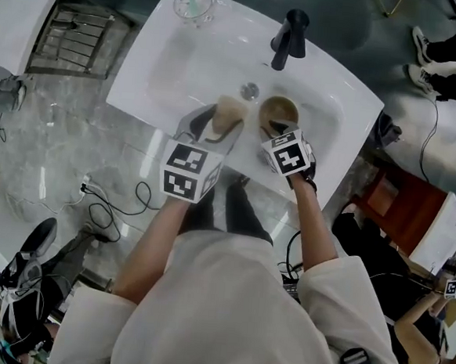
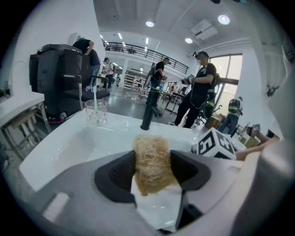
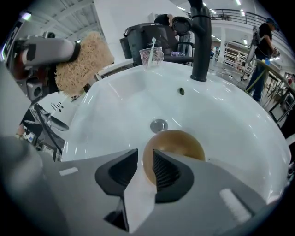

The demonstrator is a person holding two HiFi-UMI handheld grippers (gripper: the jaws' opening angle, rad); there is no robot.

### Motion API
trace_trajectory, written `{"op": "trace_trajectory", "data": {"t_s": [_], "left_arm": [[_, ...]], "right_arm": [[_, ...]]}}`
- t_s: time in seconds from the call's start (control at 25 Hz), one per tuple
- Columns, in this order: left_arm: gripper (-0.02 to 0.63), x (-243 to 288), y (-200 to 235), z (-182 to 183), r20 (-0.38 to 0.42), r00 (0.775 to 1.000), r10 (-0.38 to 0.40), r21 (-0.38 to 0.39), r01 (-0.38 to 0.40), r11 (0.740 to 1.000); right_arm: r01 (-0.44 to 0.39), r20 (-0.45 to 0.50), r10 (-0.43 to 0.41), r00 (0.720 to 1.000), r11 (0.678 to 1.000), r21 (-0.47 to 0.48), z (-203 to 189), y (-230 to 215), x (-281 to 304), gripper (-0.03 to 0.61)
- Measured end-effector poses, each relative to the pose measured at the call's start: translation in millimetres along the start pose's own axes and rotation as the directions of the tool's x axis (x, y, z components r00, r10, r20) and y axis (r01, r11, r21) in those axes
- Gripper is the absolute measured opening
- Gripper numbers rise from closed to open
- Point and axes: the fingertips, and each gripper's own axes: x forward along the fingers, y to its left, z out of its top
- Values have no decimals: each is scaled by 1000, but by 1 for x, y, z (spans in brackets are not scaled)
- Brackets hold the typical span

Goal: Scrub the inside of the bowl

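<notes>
Left tool (image 2: pixel 153 173): it is pressed closed on a coarse straw-coloured scrubbing pad (image 2: pixel 150 147). The pad is clamped by its lower half, so that its upper half is left standing free beyond the jaw tips as the working face.

Right tool (image 3: pixel 145 168): the jaws are drawn almost together on the near rim of the brown bowl (image 3: pixel 179 140), with one pad seen outside the wall and the other inside. The bowl is thereby steadied by its edge and its interior is left unobstructed.

Bowl: it lies directly ahead of the right tool's jaws and to the right of the left tool, over the basin of the white sink (image 3: pixel 230 120), with its open side turned up. Whether it rests on the basin floor or is lifted slightly cannot be told.

Pad relative to bowl: the pad is held up and to the left of the right tool, near the bowl but apart from it. No contact with the inside is shown.

Drain (image 3: pixel 159 124): it is seen just beyond the bowl's far rim, so that anything scrubbed out would be caught by the basin.

Tap (image 3: pixel 201 41) and glass (image 3: pixel 152 56): both are placed far beyond the right tool's jaws, clear of the work.

Step judged: scrubbing is not yet begun. The pad would have to be carried rightward and down into the bowl.
</notes>
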Motion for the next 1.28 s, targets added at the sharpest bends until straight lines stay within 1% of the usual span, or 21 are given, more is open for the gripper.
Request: {"op": "trace_trajectory", "data": {"t_s": [0.12, 0.24, 0.4, 0.52, 0.64, 0.68, 0.8, 0.96, 1.08, 1.16, 1.28], "left_arm": [[233, -2, 3, -1, -1, 1000, 9, -10, -9, 1000], [235, 1, 6, -2, -1, 1000, 15, -15, -15, 1000], [235, 5, 5, -4, -4, 1000, 10, -21, -10, 1000], [234, 4, 6, -4, -7, 1000, 8, -21, -8, 1000], [235, 4, 8, -4, -6, 1000, 8, -20, -8, 1000], [235, 4, 9, -4, -6, 1000, 8, -20, -8, 1000], [235, 3, 13, -6, -7, 1000, 12, -23, -12, 1000], [235, 1, 16, -7, -10, 1000, 11, -24, -11, 1000], [235, -1, 13, -1, 4, 1000, -2, -14, 2, 1000], [235, -5, 10, 3, 16, 1000, -18, -9, 18, 1000], [235, -15, 4, 10, 29, 999, -41, 9, 40, 999]], "right_arm": [[-1, -55, -1, 998, 999, -40, -5, 2, 6, 107], [9, -85, -15, 996, 997, -80, -7, 0, 11, 108], [2, -151, -22, 988, 991, -134, -22, -2, 19, 134], [1, -189, -30, 982, 989, -150, -31, -3, 25, 153], [24, -208, -62, 976, 984, -177, -37, -9, 29, 138], [36, -209, -75, 975, 982, -185, -38, -11, 30, 125], [57, -206, -99, 974, 977, -205, -36, -14, 33, 58], [55, -212, -106, 971, 970, -236, -34, -12, 32, 49], [90, -166, -134, 977, 965, -246, -20, -14, 19, 27], [100, -129, -131, 983, 970, -222, -10, -12, 8, 18], [81, -67, -91, 994, 986, -142, 4, -1, -14, 18]]}}
